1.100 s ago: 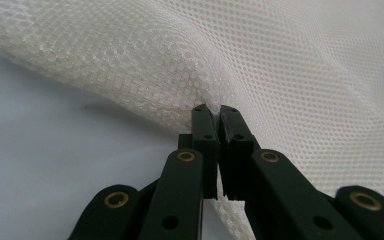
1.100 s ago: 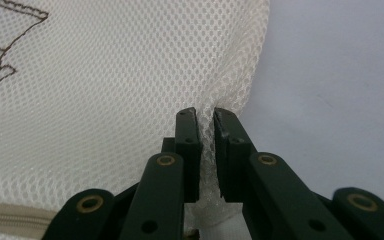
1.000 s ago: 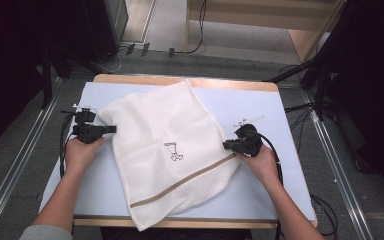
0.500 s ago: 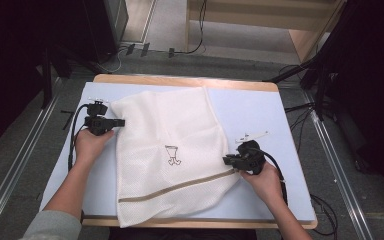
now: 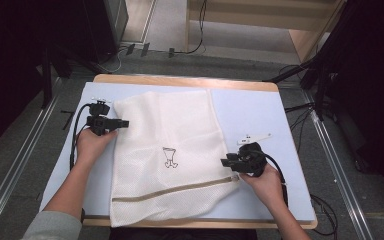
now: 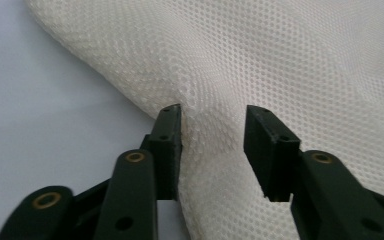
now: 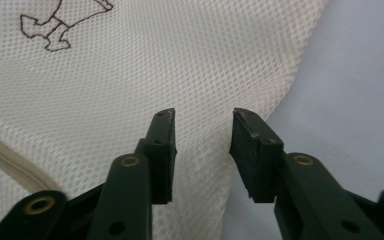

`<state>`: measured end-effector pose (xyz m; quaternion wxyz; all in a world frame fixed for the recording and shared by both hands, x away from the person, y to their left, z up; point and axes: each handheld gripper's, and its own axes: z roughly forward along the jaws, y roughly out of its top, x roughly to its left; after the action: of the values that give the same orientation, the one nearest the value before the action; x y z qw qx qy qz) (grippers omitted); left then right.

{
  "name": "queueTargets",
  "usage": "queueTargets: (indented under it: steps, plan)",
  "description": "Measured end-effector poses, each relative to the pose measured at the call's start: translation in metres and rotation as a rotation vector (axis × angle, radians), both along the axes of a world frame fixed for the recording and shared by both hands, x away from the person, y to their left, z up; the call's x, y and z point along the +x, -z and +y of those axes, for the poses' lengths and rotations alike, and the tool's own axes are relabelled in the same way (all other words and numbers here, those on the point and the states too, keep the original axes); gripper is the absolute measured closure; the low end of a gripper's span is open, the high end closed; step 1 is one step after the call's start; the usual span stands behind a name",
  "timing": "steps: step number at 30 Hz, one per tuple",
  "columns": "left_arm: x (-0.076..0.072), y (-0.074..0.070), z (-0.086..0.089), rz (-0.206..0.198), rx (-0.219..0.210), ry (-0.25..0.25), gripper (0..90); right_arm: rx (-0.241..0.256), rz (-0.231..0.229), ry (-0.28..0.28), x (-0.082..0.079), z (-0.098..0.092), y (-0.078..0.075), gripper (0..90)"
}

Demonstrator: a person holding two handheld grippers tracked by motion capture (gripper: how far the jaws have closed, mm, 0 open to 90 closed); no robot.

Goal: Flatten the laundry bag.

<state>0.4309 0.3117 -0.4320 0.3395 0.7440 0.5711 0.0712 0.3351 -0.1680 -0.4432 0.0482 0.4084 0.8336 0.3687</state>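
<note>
A white mesh bag (image 5: 170, 150) lies flat on the pale blue mat (image 5: 250, 110), with a beige zip (image 5: 175, 190) running near its front edge and a small brown emblem (image 5: 169, 156) in the middle. My left gripper (image 5: 124, 122) is at the bag's left edge. In the left gripper view my left gripper (image 6: 212, 145) is open, with the mesh (image 6: 280, 60) bulging between the jaws. My right gripper (image 5: 226, 161) is at the bag's right edge, just above the zip's end. It (image 7: 202, 150) is open over the mesh (image 7: 130, 65), beside the bag's border.
A small white plastic piece (image 5: 254, 137) lies on the mat just beyond my right hand. The mat covers a wooden table (image 5: 180, 80). Cables and dark stands stand on the floor around it. Bare mat (image 5: 260, 100) stretches to the right of the bag.
The bag has been turned and now lies squarer on the mat. My left gripper moved away from me along the left edge; my right gripper moved toward me.
</note>
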Motion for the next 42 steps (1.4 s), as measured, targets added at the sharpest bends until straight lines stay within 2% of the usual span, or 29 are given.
queueTargets:
  steps: [4,7,10,13,15,17,25,28,33,37,40,42]
  plan:
    - [-0.010,-0.007,0.005,0.001,-0.023,0.018,55.0,-0.011,-0.035,0.007,0.006,-0.002,0.001,56.7]
    - [-0.020,-0.013,0.005,-0.016,-0.001,0.030,53.3,-0.012,-0.033,0.024,0.013,-0.004,0.003,55.9]
    - [-0.032,-0.016,0.006,-0.010,-0.011,0.034,52.3,0.002,-0.029,0.037,0.020,-0.008,0.005,55.9]
    - [-0.044,-0.020,0.007,-0.020,0.002,0.039,51.7,0.017,-0.026,0.050,0.024,-0.010,0.006,56.0]
    - [-0.051,-0.021,0.008,-0.022,-0.007,0.034,51.5,0.023,-0.021,0.058,0.028,-0.010,0.007,56.0]
    - [-0.059,-0.021,0.009,-0.023,-0.012,0.030,51.3,0.026,-0.014,0.059,0.033,-0.010,0.009,55.9]
    - [-0.089,-0.011,0.010,0.009,0.015,0.023,51.2,0.017,0.011,0.066,0.048,-0.003,0.016,56.1]
    - [-0.098,-0.006,0.008,0.023,0.010,0.022,51.1,0.009,0.003,0.056,0.051,0.002,0.018,55.3]
    - [-0.107,0.001,0.005,0.057,0.010,0.028,50.7,0.004,0.011,0.049,0.055,0.007,0.019,51.9]
    - [-0.106,0.008,0.001,0.089,0.024,0.035,50.5,-0.012,0.025,0.051,0.058,0.009,0.023,51.4]
    - [-0.105,0.011,-0.004,0.093,0.032,0.043,53.9,-0.019,0.028,0.062,0.058,0.010,0.024,54.1]
    - [-0.104,0.011,-0.006,0.093,0.031,0.048,58.3,-0.023,0.026,0.066,0.057,0.010,0.025,61.2]
